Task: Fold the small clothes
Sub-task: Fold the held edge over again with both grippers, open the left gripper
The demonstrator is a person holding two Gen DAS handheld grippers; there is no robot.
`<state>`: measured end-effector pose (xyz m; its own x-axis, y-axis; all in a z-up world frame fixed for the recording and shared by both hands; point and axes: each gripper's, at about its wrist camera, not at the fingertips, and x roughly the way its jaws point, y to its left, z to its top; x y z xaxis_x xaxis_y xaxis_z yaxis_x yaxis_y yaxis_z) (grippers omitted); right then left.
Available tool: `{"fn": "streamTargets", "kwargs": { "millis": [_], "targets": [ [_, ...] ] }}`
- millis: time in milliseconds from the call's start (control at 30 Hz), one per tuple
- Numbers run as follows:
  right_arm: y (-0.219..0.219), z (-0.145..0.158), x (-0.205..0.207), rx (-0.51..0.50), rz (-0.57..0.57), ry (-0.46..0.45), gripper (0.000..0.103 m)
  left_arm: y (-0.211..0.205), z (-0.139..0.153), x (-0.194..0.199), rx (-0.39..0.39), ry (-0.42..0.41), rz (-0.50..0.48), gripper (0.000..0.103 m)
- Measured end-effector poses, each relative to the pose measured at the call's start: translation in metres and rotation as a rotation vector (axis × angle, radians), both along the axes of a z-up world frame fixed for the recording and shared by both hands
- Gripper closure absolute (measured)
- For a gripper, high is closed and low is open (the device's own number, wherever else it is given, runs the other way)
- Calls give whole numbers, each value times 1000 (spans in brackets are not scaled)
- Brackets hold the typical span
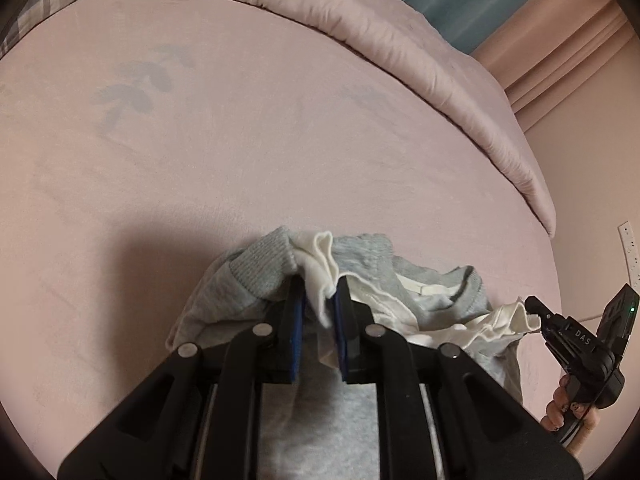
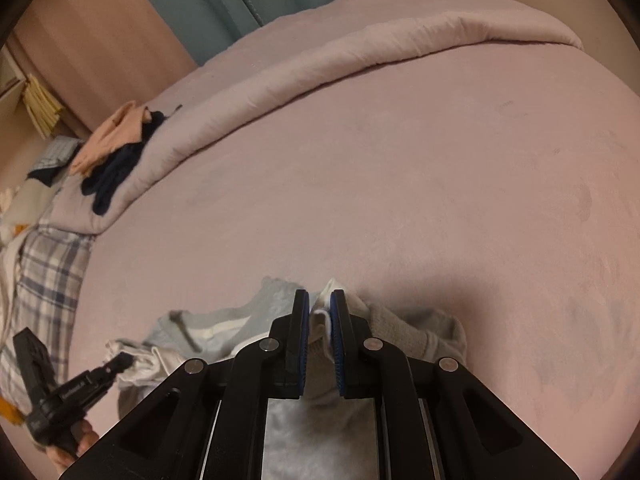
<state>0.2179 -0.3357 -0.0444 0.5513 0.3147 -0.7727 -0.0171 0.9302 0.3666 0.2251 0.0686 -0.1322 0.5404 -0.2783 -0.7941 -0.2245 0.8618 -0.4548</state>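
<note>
Near edge of the pink bed (image 1: 240, 140): a grey sweatshirt (image 1: 436, 292) with white lining lies bunched. The left claw (image 1: 320, 300) is pinched tight on its white hem; the right claw (image 2: 320, 312) is likewise clamped on white fabric beside a ribbed cuff (image 2: 404, 328).

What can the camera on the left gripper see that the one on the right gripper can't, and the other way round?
Only the left wrist view shows the faint grey leaf print on the pink sheet and a white wall socket strip.

Only the right wrist view shows the pile of peach and navy clothes on the folded pink duvet, and yellow folders on a shelf.

Both show the small grey sweatshirt with white lining, pinched by the left gripper and the right gripper, the duvet and the checked pillow.
</note>
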Motion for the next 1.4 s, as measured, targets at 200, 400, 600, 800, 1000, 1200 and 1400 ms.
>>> {"fn": "streamTargets", "kwargs": {
  "millis": [200, 400, 600, 800, 1000, 1200, 1400],
  "targets": [
    [-3, 5, 4, -3, 4, -11, 85, 10, 20, -7, 9, -57, 22, 46],
    [-25, 17, -5, 13, -53, -44, 32, 28, 39, -29, 28, -98, 57, 28],
    [-29, -3, -7, -20, -4, 19, 32, 26, 14, -33, 110, -15, 42, 22],
    [-16, -19, -1, -125, 1, 10, 68, 26, -15, -25, 124, 55, 48, 51],
    [-12, -12, 2, -153, 0, -24, 87, 25, -24, -24, 147, 66, 46, 49],
    [-2, -34, 17, -216, -10, 19, 87, 24, -26, -23, 174, 67, 37, 47],
    [1, -44, 22, -259, -20, 24, 87, 24, -28, -24, 177, 63, 39, 47]
  ]
}}
